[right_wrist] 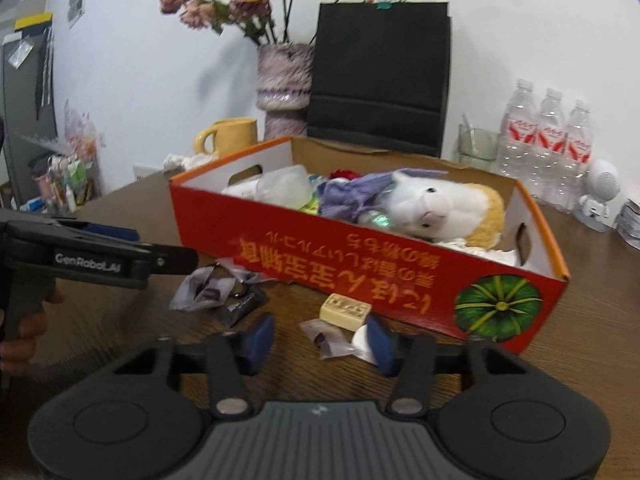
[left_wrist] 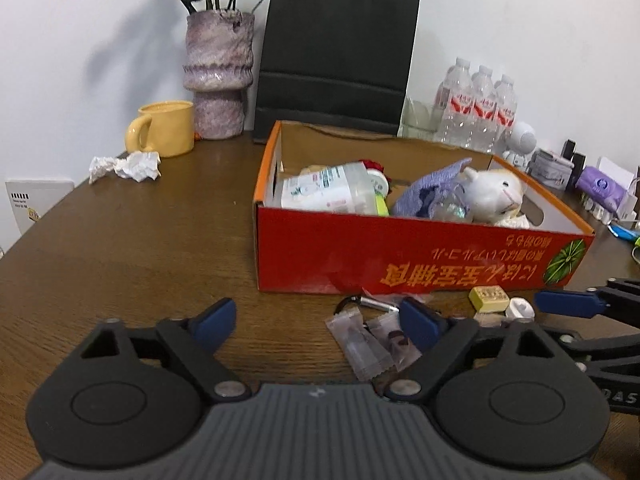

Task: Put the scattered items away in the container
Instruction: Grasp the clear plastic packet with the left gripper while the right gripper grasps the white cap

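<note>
Left wrist view
- Left hand-held gripper (left_wrist: 316,322): jaws wide apart, nothing between the pads; it hangs low over the desk (left_wrist: 140,248), left of the loose items.
- Scattered items: clear wrapped sachets (left_wrist: 362,346) lie on the desk by the right fingertip; a small metal piece (left_wrist: 376,304), a yellow stamped block (left_wrist: 489,299) and a white cap-like piece (left_wrist: 519,309) sit just in front of the box.
- Container: red cardboard box (left_wrist: 400,248), open-topped, already holding a white plastic bottle (left_wrist: 332,192), lilac knit cloth (left_wrist: 432,192) and a plush lamb (left_wrist: 494,192). Judged: most of the tidying is done.
- Writing: orange East Asian characters on the box wall, upside down from here; not read with confidence.
- Elsewhere: crumpled paper (left_wrist: 126,165) by a yellow mug (left_wrist: 166,128), well apart from the box; judged also due for pickup.

Right wrist view
- Right hand-held gripper (right_wrist: 316,338): jaws partly closed, pads not pressing anything; a small sachet (right_wrist: 326,338) and the white piece (right_wrist: 362,340) lie between them. Judged: lining up a pinch.
- Yellow block (right_wrist: 345,310): just beyond the fingertips, near the box wall (right_wrist: 320,248).
- Other gripper: enters from the left, marked "GenRobot.AI", held in a hand (right_wrist: 24,332).
- Box art: a green pumpkin-like graphic (right_wrist: 498,305).
</note>
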A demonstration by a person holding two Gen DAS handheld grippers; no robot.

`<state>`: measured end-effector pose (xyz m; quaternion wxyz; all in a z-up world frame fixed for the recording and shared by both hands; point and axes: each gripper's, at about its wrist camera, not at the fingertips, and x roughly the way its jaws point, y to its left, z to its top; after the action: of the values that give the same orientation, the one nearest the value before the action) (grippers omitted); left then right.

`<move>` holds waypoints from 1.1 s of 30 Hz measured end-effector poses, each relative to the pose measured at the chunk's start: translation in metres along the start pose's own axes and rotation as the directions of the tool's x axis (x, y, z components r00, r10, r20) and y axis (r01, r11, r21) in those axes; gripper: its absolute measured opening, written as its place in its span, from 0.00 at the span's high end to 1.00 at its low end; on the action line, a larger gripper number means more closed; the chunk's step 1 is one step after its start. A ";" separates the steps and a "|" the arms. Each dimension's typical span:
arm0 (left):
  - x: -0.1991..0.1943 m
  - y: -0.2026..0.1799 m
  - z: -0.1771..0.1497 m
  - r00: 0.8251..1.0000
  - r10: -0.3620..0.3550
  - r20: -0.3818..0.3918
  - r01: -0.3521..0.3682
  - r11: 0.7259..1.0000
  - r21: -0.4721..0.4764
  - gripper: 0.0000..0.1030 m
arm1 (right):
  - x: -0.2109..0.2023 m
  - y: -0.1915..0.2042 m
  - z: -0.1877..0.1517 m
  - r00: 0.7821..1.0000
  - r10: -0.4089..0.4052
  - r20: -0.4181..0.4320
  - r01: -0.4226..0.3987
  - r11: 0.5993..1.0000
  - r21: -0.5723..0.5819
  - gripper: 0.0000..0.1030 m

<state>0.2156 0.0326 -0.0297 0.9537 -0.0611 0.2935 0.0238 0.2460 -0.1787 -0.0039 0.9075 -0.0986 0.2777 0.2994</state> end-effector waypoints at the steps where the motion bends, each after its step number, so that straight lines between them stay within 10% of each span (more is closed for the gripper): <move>1: 0.001 0.000 -0.001 1.000 -0.002 -0.006 0.002 1.000 -0.001 0.19 | 0.003 0.001 0.000 1.000 0.002 -0.008 -0.002 1.000 -0.004 0.64; 16: 0.013 -0.005 -0.005 0.997 -0.047 -0.057 0.047 0.999 0.008 0.66 | 0.015 -0.006 -0.004 0.998 0.014 -0.064 -0.012 0.999 0.037 0.78; 33: 0.006 0.000 -0.009 0.997 -0.070 -0.035 0.071 0.997 0.033 0.83 | 0.006 -0.002 -0.010 0.999 -0.002 -0.045 0.003 1.000 0.027 0.79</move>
<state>0.2156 0.0311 -0.0409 0.9498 -0.0555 0.3076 -0.0160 0.2468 -0.1811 -0.0159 0.9027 -0.0930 0.3019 0.2923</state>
